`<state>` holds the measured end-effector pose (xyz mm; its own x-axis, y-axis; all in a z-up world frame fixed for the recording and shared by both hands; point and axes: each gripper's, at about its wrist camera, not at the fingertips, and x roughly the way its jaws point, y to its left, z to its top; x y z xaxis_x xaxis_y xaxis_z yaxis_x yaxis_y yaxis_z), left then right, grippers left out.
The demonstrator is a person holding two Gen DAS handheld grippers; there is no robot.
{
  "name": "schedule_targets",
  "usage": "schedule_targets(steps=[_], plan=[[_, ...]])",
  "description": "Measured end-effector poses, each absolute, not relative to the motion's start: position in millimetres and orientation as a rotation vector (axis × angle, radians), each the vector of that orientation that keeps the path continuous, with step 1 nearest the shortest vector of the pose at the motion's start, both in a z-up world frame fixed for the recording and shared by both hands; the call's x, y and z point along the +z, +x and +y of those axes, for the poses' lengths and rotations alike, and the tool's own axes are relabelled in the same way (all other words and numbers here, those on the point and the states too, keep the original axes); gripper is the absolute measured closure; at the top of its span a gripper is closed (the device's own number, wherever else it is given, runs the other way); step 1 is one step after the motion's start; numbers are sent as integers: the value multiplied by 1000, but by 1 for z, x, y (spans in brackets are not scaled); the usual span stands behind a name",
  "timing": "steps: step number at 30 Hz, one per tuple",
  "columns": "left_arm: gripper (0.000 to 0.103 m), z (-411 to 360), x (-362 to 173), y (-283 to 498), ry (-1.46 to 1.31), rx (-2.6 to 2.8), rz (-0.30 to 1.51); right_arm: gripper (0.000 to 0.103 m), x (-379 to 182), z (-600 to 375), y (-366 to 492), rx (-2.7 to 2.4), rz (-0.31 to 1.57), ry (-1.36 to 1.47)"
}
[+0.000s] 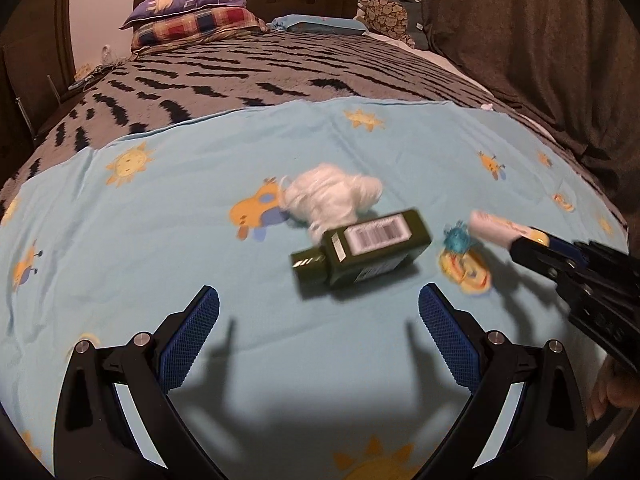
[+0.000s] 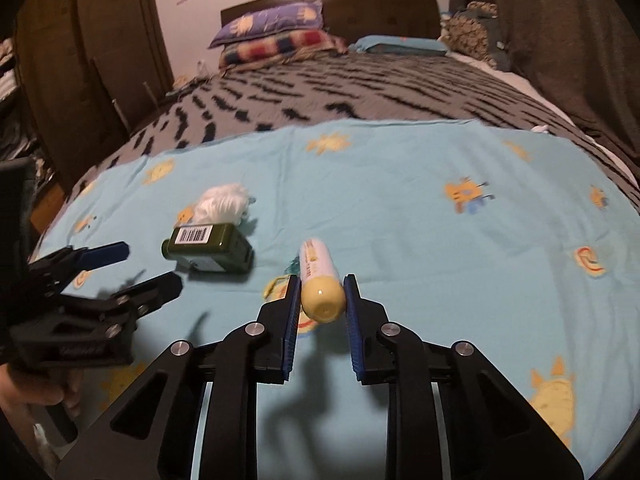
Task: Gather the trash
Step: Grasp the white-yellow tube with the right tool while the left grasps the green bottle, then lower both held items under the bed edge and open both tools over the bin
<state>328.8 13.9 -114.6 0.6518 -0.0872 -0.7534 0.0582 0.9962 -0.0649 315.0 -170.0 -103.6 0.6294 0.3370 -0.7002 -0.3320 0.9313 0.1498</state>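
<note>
A white tube with a yellow cap (image 2: pixel 321 280) lies between the blue pads of my right gripper (image 2: pixel 322 286), which is shut on its cap end. The left wrist view shows the same tube (image 1: pixel 500 228) sticking out of the right gripper (image 1: pixel 528 242) at the right. A dark green bottle with a barcode label (image 1: pixel 360 248) (image 2: pixel 208 250) lies on its side on the light blue sheet (image 1: pixel 180 248). Behind it sits a crumpled white wad (image 1: pixel 332 196) (image 2: pixel 224 200). My left gripper (image 1: pixel 318 304) (image 2: pixel 150 268) stands open just short of the bottle, holding nothing.
A small teal scrap (image 1: pixel 458 238) lies by the tube. A grey blanket with black stripes (image 1: pixel 240 72) covers the far bed, with pillows (image 1: pixel 192 12) at the headboard. A dark curtain (image 1: pixel 540 40) hangs on the right. A hand (image 2: pixel 36 392) grips the left tool.
</note>
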Motion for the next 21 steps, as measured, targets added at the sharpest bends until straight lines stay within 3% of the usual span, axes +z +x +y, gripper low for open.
schedule_targets(steps=[9, 13, 21], plan=[[8, -13, -119, 363, -41, -88, 869, 81, -110, -190, 311, 380, 832, 13], [21, -17, -125, 372, -40, -74, 880, 81, -116, -191, 307, 392, 830, 23], [22, -14, -111, 344, -15, -90, 853, 81, -106, -197, 289, 407, 785, 51]])
